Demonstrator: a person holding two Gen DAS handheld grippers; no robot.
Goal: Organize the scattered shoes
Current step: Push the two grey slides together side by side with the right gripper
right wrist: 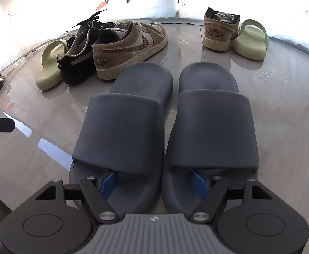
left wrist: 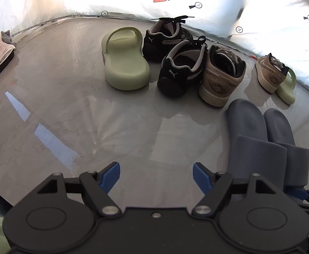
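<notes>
Nearest, the right hand-held gripper [right wrist: 154,182] is spread open, one fingertip under each strap of the two dark blue slides [right wrist: 165,127], which lie side by side, touching, toes away. The left hand-held gripper [left wrist: 156,175] hangs open over bare floor [left wrist: 69,116], gripping nothing. Farther, at 11 o'clock, a green slide [right wrist: 48,69], black sneakers [right wrist: 78,59] and a tan sneaker [right wrist: 129,48] crowd together; at 1 o'clock sit the other tan sneaker [right wrist: 220,31] and green slide [right wrist: 251,42]. Blue pair looks matched; those split pairs likely need joining.
</notes>
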